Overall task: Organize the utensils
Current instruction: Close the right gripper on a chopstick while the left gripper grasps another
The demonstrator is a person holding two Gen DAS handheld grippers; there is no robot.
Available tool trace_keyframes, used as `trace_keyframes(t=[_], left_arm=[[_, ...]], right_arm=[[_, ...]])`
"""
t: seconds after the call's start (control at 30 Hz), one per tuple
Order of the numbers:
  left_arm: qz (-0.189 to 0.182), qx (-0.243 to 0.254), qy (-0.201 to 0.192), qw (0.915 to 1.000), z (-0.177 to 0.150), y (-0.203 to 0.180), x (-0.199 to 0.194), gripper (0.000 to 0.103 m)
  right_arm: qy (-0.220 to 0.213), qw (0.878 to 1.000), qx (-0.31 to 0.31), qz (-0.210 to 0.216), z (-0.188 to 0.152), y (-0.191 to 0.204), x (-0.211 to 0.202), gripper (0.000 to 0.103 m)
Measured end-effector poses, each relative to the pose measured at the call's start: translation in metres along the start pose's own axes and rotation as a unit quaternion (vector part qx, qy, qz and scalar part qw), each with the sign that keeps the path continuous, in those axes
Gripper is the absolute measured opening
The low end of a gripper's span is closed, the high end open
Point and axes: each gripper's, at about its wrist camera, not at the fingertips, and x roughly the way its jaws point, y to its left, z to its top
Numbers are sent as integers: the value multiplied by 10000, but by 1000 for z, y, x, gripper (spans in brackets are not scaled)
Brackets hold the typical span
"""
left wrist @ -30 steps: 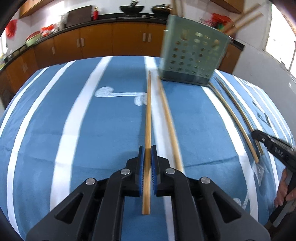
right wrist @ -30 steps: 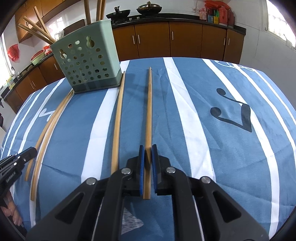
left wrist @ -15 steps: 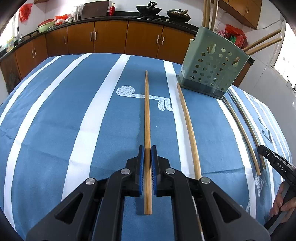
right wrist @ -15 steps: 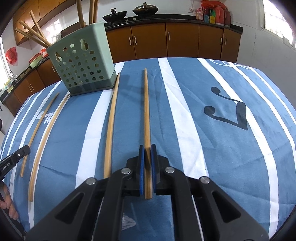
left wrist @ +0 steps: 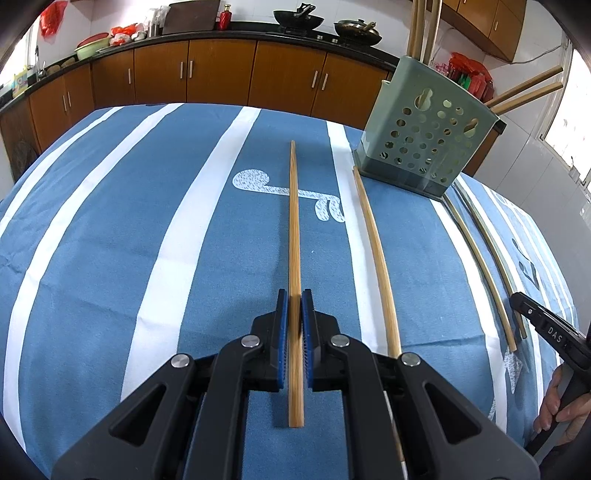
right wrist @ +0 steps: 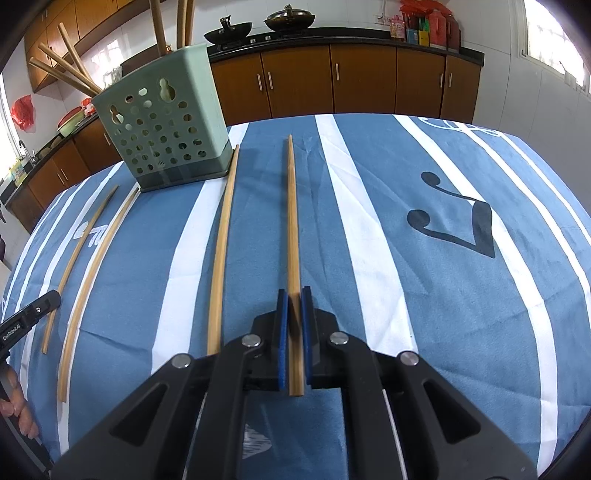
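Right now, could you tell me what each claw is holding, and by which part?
Each holds one bamboo chopstick near its thick butt end: the left claw grips one chopstick, the right claw another, tips pointing away.

Your right hand [left wrist: 565, 402] runs off the frame at four o'clock. The chopsticks [right wrist: 173, 22] standing in the green holder [right wrist: 162, 129] are cropped at twelve o'clock. Jars on the counter [right wrist: 424, 27] are too small to identify.
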Motion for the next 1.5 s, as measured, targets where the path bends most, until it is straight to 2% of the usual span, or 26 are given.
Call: trace_keyframes(t=[1.2,1.5], left_arm=[[-229,-198,-14,9995,0,5,1,8],[10,138,-35,9999,-14,-1,-10,8]], right_arm=[[6,10000,-2,8,0,-1,0,8],[7,10000,-46,46,-7,-1,-6,9]])
